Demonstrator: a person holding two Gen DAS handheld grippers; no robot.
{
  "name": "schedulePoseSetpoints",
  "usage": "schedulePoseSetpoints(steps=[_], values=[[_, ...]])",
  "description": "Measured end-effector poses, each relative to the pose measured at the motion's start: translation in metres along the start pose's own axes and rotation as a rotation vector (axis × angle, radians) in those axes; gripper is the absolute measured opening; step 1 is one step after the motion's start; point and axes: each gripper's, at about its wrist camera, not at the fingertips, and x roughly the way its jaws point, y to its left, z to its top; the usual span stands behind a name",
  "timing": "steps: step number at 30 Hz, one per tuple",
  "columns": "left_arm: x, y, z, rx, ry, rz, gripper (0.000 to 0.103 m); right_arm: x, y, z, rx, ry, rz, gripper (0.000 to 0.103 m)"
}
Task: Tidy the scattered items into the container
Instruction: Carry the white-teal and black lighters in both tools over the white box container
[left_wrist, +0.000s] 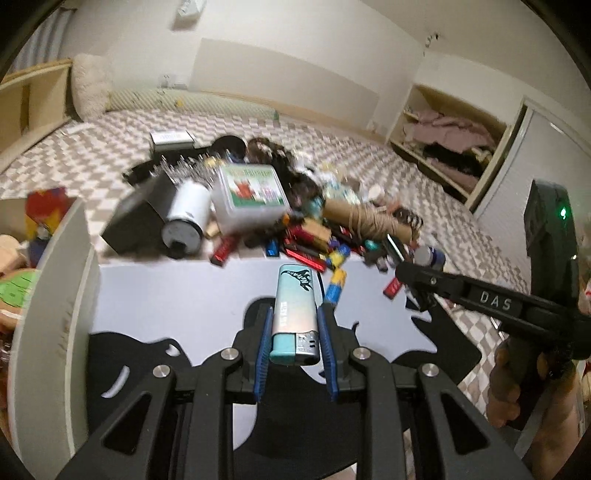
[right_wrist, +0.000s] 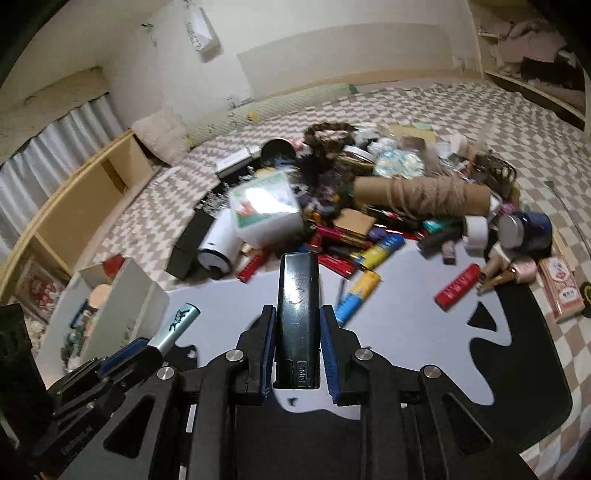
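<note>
Between the blue pads of the left gripper (left_wrist: 295, 325) sits a pale teal lighter (left_wrist: 295, 314), its metal head toward the camera, jaws closed against both sides. Right gripper (right_wrist: 297, 325) likewise clamps a glossy black lighter (right_wrist: 298, 314) upright between its jaws. Both hang above a lavender mat (left_wrist: 166, 291) on the checkered bed (left_wrist: 110, 140). Left of the mat stands a white container (left_wrist: 55, 295) with toys inside. Beyond lies the scattered pile (right_wrist: 369, 206): red lighters, a twine spool (right_wrist: 424, 197), a white tin (right_wrist: 264, 210); motion blur obscures finer items, possibly hair pieces.
</note>
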Motion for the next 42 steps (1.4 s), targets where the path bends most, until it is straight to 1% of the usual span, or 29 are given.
schedulePoseSetpoints(steps=[5,10,13,18,21,29,34,42], values=[[-0.029,0.010,0.011,-0.009,-0.074,0.018,0.025,-0.003,0.024,0.006,-0.027,-0.015,0.018,0.024],[-0.054,0.026,0.017,-0.029,-0.139,0.060,0.025,-0.006,0.049,0.011,-0.054,-0.030,0.037,0.024],[-0.068,0.037,0.017,-0.044,-0.166,0.074,0.025,-0.008,0.063,0.015,-0.070,-0.039,0.048,0.024],[-0.090,0.056,0.016,-0.049,-0.208,0.131,0.025,-0.008,0.092,0.017,-0.105,-0.046,0.074,0.024],[-0.102,0.068,0.014,-0.065,-0.225,0.142,0.025,-0.006,0.111,0.016,-0.131,-0.050,0.082,0.024],[-0.126,0.095,0.010,-0.092,-0.262,0.208,0.025,0.006,0.153,0.010,-0.178,-0.030,0.129,0.024],[-0.134,0.112,0.007,-0.125,-0.265,0.217,0.025,0.014,0.177,0.005,-0.205,-0.014,0.162,0.024],[-0.145,0.132,0.002,-0.156,-0.270,0.267,0.025,0.026,0.209,-0.003,-0.249,0.012,0.209,0.024]])
